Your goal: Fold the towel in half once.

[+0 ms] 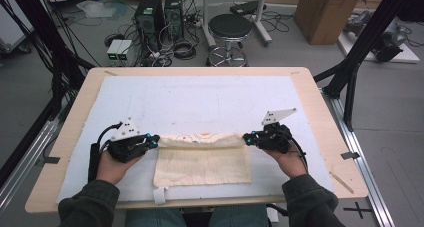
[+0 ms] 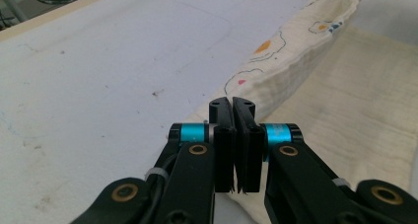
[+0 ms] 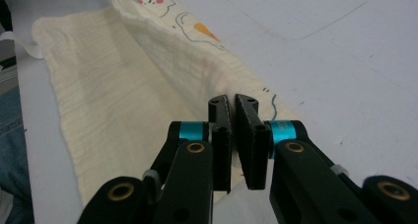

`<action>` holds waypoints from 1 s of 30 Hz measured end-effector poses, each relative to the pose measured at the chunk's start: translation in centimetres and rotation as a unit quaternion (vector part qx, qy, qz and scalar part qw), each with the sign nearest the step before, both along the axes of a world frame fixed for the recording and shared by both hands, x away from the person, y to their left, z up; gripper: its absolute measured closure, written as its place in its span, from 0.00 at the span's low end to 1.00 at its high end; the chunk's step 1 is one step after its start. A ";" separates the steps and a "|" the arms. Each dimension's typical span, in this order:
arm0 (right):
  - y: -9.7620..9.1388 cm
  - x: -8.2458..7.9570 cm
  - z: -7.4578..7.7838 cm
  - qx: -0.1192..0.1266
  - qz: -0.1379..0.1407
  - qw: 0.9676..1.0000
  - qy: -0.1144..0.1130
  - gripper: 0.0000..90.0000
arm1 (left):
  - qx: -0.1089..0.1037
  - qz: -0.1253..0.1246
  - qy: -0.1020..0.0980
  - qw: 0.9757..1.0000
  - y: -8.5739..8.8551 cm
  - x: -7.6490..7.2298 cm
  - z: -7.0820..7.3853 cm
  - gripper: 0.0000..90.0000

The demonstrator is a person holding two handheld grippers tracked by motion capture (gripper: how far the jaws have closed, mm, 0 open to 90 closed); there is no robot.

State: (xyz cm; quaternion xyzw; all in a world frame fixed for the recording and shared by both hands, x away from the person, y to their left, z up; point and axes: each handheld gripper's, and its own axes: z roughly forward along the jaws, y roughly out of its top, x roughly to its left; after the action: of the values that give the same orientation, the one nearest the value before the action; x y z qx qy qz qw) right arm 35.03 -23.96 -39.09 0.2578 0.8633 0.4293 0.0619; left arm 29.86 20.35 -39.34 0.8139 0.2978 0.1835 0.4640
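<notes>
Cream cloth [image 1: 202,162]: laid on the white mat [image 1: 200,102] at the near table edge, long axis left-right, folded far edge raised. Left gripper [image 1: 152,141] and right gripper [image 1: 248,138]: jaws closed, each pinching one end of the fold.

Both forearms in dark green sleeves reach forward from the near edge. The left hand [image 1: 111,166] grips the black two-jaw left gripper [image 1: 156,140], jaws pressed together pointing inward. The right hand [image 1: 290,162] holds the matching right gripper [image 1: 246,138], jaws nearly together, facing it.
</notes>
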 end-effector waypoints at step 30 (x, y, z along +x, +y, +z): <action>-0.6 -3.7 -2.3 -0.008 0.007 1.000 0.000 0.93 | 0.020 -0.049 0.002 0.999 -0.4 -4.1 -2.4 0.96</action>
State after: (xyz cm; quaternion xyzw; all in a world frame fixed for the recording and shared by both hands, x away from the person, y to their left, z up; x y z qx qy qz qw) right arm 31.33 -24.54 -41.39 0.2516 0.8683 0.4231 0.0606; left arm 25.77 19.94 -41.73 0.8370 0.2552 0.1648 0.4551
